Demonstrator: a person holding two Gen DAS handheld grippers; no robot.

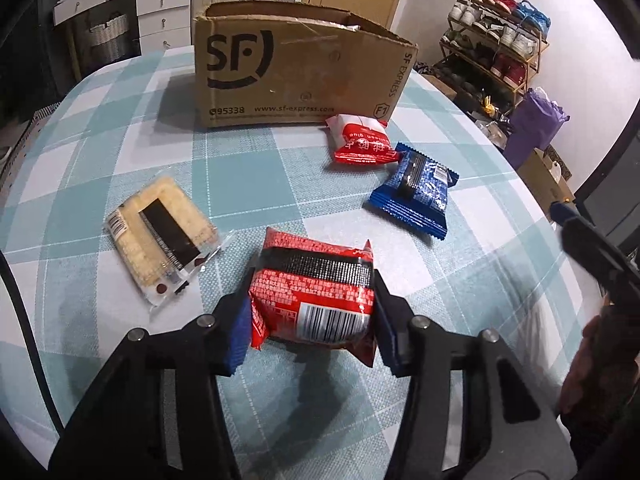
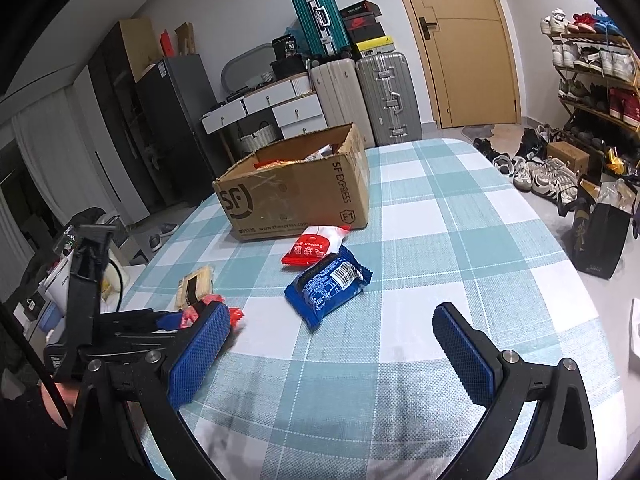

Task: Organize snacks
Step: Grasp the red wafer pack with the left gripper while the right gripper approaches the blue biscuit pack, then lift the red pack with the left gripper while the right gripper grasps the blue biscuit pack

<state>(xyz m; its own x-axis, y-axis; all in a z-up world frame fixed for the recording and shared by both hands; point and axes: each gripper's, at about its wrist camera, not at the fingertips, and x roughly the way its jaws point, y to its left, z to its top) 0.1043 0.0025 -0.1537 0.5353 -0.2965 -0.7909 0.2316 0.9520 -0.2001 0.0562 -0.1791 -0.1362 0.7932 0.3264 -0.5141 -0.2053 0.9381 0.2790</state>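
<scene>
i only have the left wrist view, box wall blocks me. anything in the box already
Observer: Yes. From the right wrist view the box is open on top, with snack packets showing inside.
Operator: is the right hand-held gripper holding anything
Observer: No. The right hand-held gripper is open, with only tablecloth between its pads.
Operator: what's closest ahead of it
Observer: The blue packet, lying flat with its barcode up, apart from the gripper.
Operator: does my red packet look held from that side
Observer: Its crimped edges show either side of the left hand-held gripper; the pad hides the rest.
</scene>
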